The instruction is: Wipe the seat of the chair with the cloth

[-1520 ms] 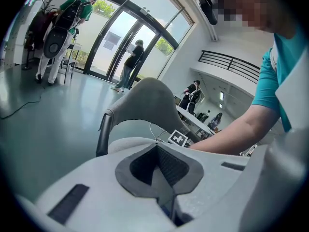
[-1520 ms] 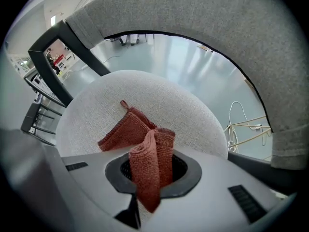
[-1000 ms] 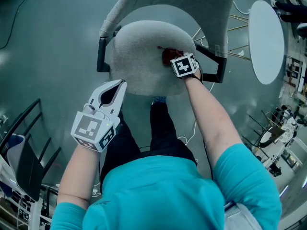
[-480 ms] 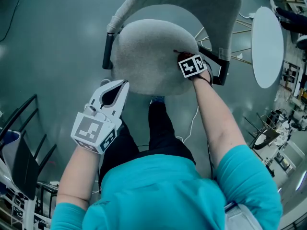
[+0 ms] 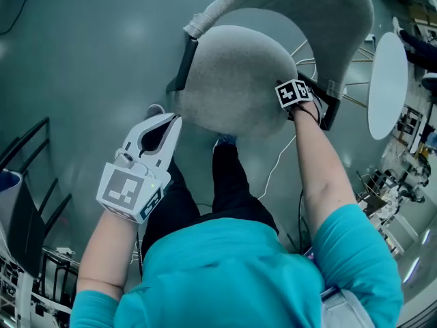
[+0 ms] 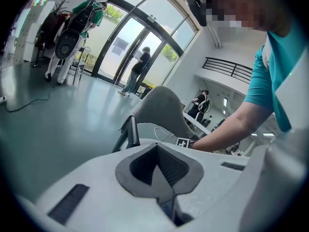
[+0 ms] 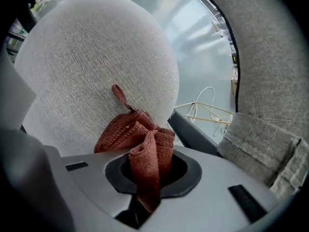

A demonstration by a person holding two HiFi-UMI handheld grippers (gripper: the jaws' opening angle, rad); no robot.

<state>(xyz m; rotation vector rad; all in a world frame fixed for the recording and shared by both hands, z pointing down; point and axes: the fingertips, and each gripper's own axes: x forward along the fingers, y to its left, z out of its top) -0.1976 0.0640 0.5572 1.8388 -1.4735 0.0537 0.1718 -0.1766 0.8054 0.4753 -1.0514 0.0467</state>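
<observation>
The chair's round grey fabric seat lies below me, its grey backrest curving round the far side. My right gripper rests at the seat's right edge, beside the black armrest. In the right gripper view, the right gripper is shut on a red-brown knitted cloth, which bunches against the seat. The cloth is hidden in the head view. My left gripper hangs shut and empty off the seat's near-left edge. In its own view, the left gripper faces the chair.
A white round table stands to the right of the chair. Black chair frames are at the left edge. A white cable trails on the grey floor under the chair. People stand far off by the glass doors.
My right gripper has dragged the cloth from the seat's middle towards its right edge by the armrest. The left gripper has stayed where it was.
</observation>
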